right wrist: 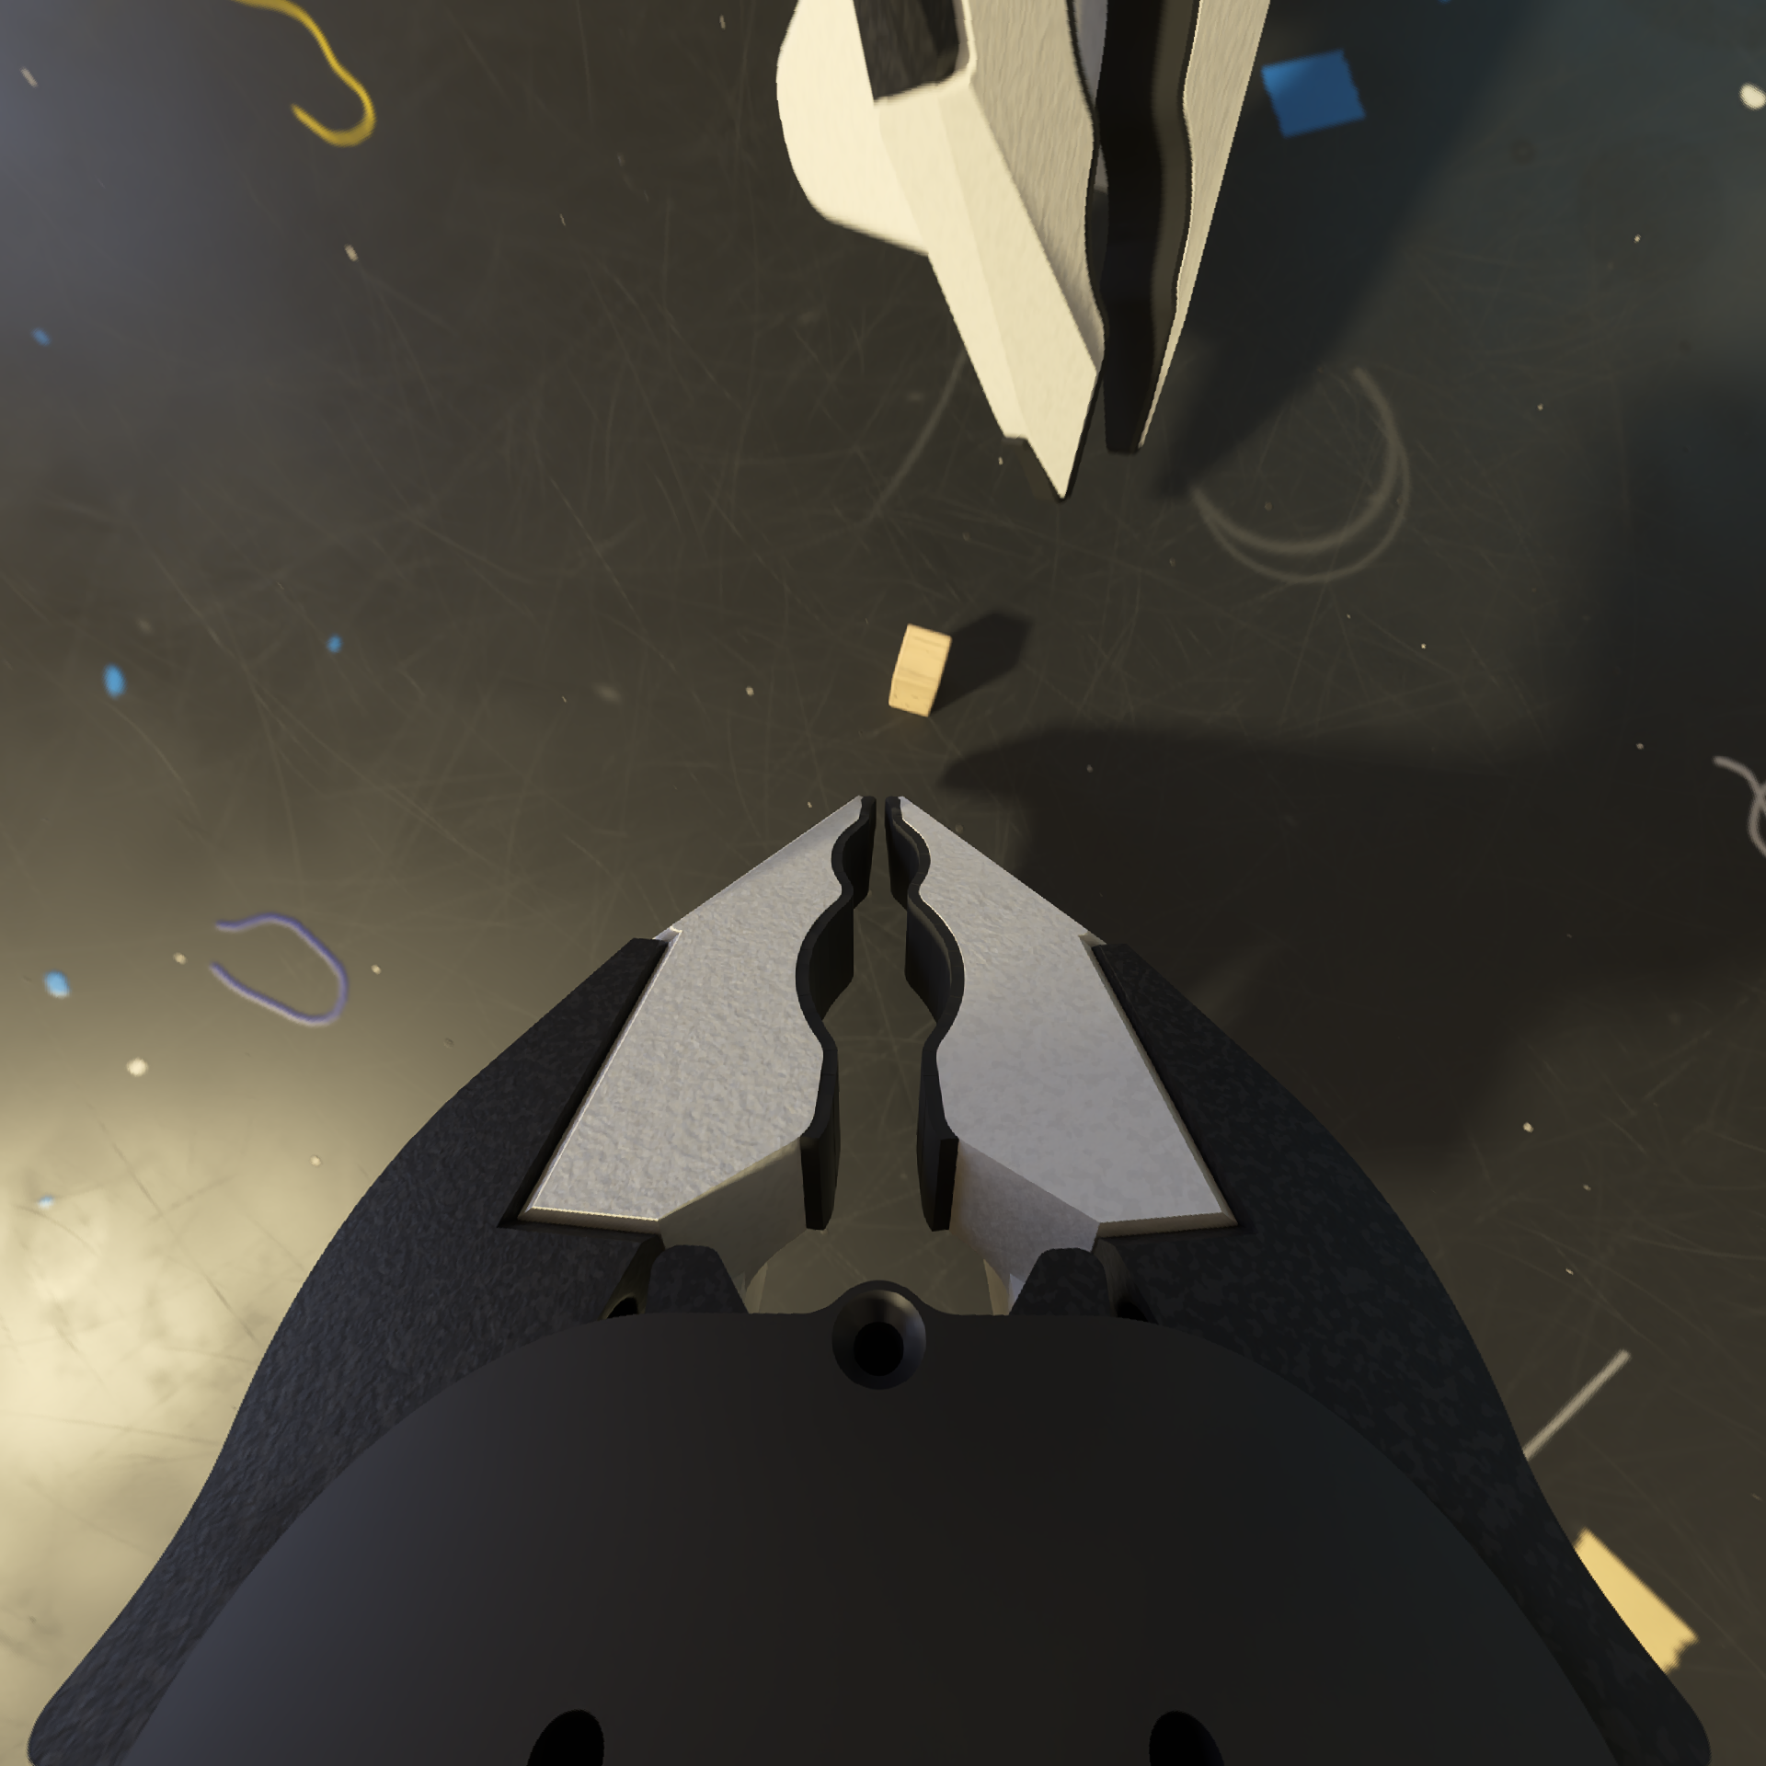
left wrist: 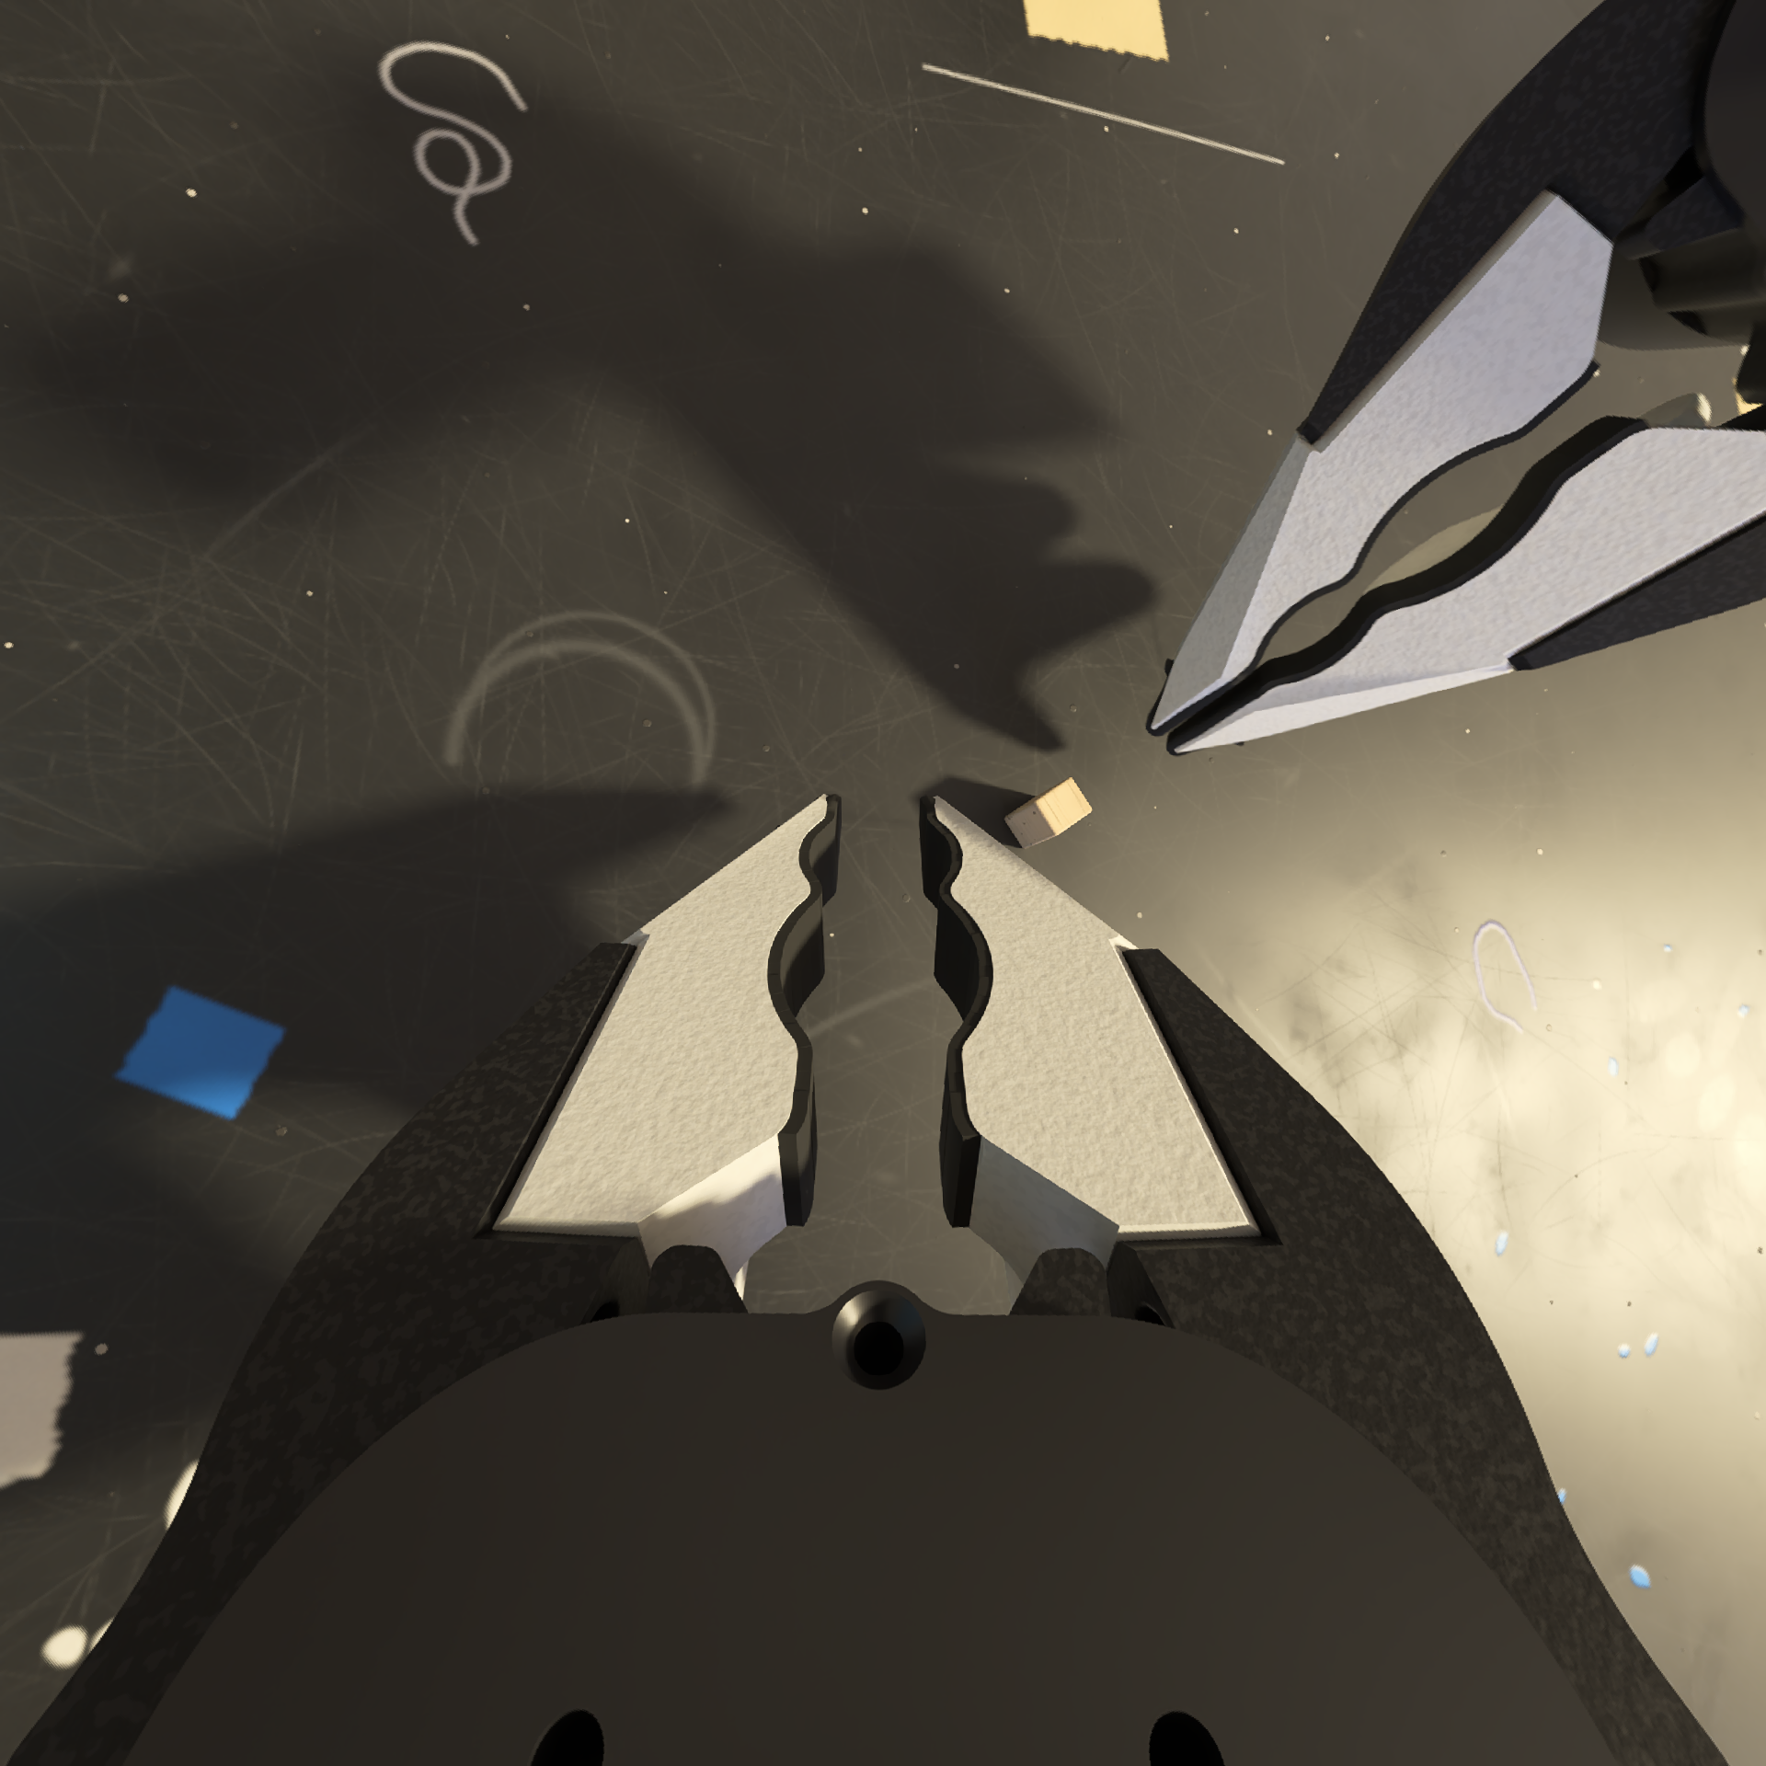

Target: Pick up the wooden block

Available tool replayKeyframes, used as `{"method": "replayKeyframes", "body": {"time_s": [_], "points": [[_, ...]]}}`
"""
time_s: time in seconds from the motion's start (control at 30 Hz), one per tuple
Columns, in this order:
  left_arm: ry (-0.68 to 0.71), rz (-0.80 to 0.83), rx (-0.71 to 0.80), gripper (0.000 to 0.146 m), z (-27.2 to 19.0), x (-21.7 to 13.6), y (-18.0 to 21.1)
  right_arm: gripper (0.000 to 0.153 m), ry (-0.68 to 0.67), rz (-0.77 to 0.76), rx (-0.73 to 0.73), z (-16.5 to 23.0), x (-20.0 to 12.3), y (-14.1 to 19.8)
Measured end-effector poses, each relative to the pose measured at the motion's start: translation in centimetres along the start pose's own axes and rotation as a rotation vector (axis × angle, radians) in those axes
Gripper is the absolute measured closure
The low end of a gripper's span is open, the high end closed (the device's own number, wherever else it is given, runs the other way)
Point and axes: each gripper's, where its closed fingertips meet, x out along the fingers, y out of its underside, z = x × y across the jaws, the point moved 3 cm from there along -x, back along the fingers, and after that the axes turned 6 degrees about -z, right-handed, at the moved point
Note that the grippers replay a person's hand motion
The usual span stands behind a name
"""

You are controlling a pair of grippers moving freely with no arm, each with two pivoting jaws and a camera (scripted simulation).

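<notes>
The wooden block (left wrist: 1048, 812) is a small pale cube lying on the dark scratched tabletop (left wrist: 478, 478). In the left wrist view it sits just right of and beyond my left gripper (left wrist: 879, 807), whose jaws stand a little apart and hold nothing. My right gripper (left wrist: 1168, 734) hangs above and to the right of the block, pointing down at it with its tips together. In the right wrist view the block (right wrist: 919, 669) lies a short way ahead of my right gripper (right wrist: 880, 803), which is shut and empty. My left gripper (right wrist: 1094, 468) shows beyond the block.
A blue tape square (left wrist: 201, 1051) lies left of my left gripper and shows far right in the right wrist view (right wrist: 1311, 93). A tan tape piece (left wrist: 1094, 29) lies far ahead. Chalk scribbles (left wrist: 449, 143), a chalk arc (left wrist: 583, 688) and a thin white line (left wrist: 1099, 115) mark the table.
</notes>
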Motion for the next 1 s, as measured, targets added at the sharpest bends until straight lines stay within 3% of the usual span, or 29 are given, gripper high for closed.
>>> {"method": "replayKeyframes", "body": {"time_s": [0.13,0.37,0.63,0.83,1.0], "points": [[0.005,0.007,-0.004,0.130,0.0,0.2,0.2,0.151,-0.034,-0.050,0.037,0.7,0.7,-1.1],[0.008,0.001,-0.009,0.130,0.0,0.2,0.1,0.146,0.036,0.030,0.037,-0.1,1.6,-0.3],[0.015,-0.003,-0.020,0.130,0.1,0.2,0.1,0.127,0.020,-0.010,0.040,0.0,2.5,-1.1],[0.015,-0.008,-0.019,0.130,0.0,0.2,0.0,0.128,0.016,-0.016,0.041,0.1,2.8,-1.5],[0.013,-0.009,-0.014,0.130,-0.1,0.2,-0.1,0.138,0.053,-0.056,0.098,-0.5,2.3,-2.1]]}}
